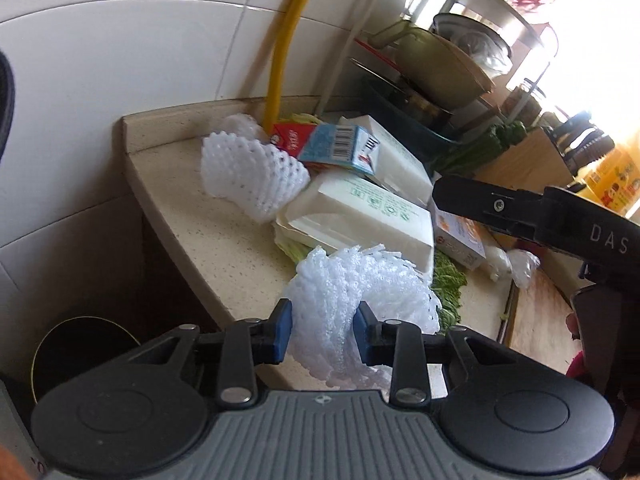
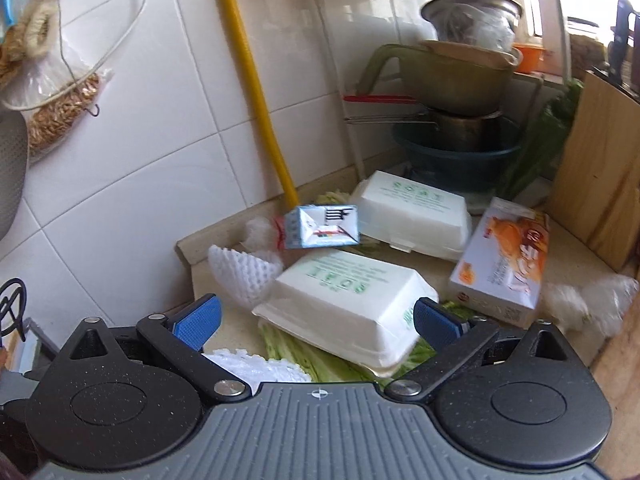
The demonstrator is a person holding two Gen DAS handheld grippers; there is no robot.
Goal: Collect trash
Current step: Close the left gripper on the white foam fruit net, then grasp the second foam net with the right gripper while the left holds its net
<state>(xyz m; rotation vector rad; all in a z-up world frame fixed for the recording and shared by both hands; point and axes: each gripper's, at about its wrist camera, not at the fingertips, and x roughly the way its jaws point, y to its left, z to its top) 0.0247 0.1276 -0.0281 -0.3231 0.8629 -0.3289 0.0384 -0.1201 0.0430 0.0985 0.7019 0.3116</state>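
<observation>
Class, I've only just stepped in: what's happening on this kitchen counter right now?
A person with a gripper in each hand is clearing rubbish off a cluttered counter. The left gripper is clamped on a white foam fruit net at the counter's near edge. The right gripper is open and holds nothing, with a white foam takeaway box in front of its jaws. A second box, another net, cartons and vegetable leaves lie uncollected.

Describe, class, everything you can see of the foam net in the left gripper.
The foam net is white, soft mesh foam, crumpled into a fanned bunch. The left gripper is shut on its lower part, blue pads pressing both sides. It sits above the counter edge, before a white box.
</observation>
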